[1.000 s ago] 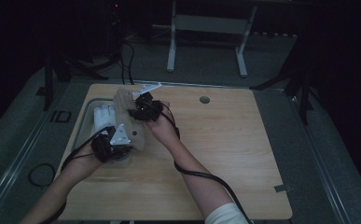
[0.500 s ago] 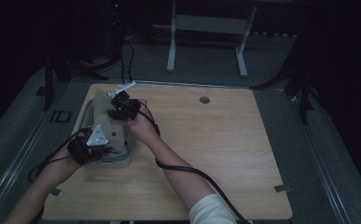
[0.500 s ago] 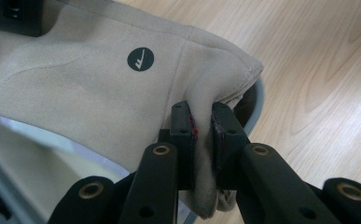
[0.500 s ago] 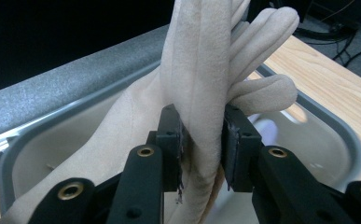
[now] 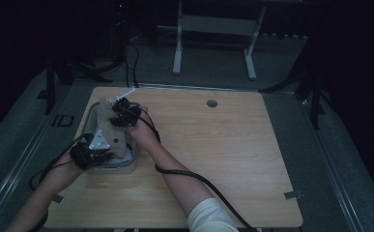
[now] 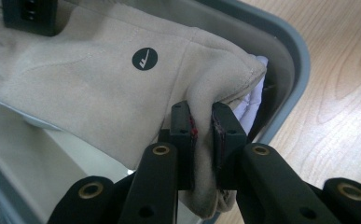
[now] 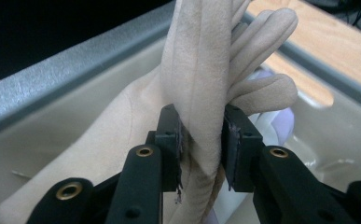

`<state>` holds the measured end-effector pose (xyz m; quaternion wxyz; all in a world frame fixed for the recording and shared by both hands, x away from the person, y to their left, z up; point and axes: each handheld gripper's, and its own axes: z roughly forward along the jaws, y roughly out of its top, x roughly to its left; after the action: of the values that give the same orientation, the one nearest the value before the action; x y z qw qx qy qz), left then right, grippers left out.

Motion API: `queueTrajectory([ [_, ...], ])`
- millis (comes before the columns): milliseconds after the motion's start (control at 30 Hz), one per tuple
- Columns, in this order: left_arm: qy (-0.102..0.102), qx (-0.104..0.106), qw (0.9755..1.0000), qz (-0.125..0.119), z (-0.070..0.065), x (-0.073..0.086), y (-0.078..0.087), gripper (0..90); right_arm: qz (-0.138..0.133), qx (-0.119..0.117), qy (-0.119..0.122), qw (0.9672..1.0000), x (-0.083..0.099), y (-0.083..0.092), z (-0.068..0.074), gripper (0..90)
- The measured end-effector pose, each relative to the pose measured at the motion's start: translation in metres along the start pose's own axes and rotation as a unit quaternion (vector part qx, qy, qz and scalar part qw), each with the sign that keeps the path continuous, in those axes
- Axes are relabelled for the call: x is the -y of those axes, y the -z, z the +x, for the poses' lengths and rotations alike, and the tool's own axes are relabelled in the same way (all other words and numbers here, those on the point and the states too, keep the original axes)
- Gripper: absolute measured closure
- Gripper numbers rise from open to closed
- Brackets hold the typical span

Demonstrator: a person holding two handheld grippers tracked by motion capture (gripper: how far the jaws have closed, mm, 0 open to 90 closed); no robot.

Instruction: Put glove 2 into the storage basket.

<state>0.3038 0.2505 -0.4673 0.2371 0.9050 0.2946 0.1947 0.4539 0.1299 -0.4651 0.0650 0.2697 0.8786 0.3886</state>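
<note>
Matt suede-like glove, smooth plastic tub, wood-grain table

Glove cuff hidden between tongs

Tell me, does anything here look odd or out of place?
Nothing looks damaged or spilled. The beige glove is stretched over the grey bin, pinched at one end by the left gripper and at its fingers by the right gripper.

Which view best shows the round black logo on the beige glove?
Left gripper view: the logo sits sharp on the glove. Right gripper view shows the glove's fingers; high view shows the glove small and dim.
</note>
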Motion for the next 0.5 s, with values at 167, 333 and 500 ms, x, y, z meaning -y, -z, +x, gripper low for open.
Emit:
queueTrajectory([
  [167, 0.007, 0.002, 1.0000, -0.002, 0.001, -0.001, -0.007, 81.1, 0.011, 0.001, -0.012, 0.9999, 0.006, -0.009, -0.008, 67.9],
  [333, 0.009, 0.005, 0.9999, 0.000, 0.001, 0.000, -0.017, 80.2, 0.022, 0.002, -0.034, 0.9992, 0.012, -0.015, -0.017, 56.7],
  [500, 0.021, 0.014, 0.9996, -0.010, 0.003, 0.004, -0.020, 78.8, 0.012, -0.010, -0.047, 0.9988, 0.015, -0.008, -0.025, 47.8],
])
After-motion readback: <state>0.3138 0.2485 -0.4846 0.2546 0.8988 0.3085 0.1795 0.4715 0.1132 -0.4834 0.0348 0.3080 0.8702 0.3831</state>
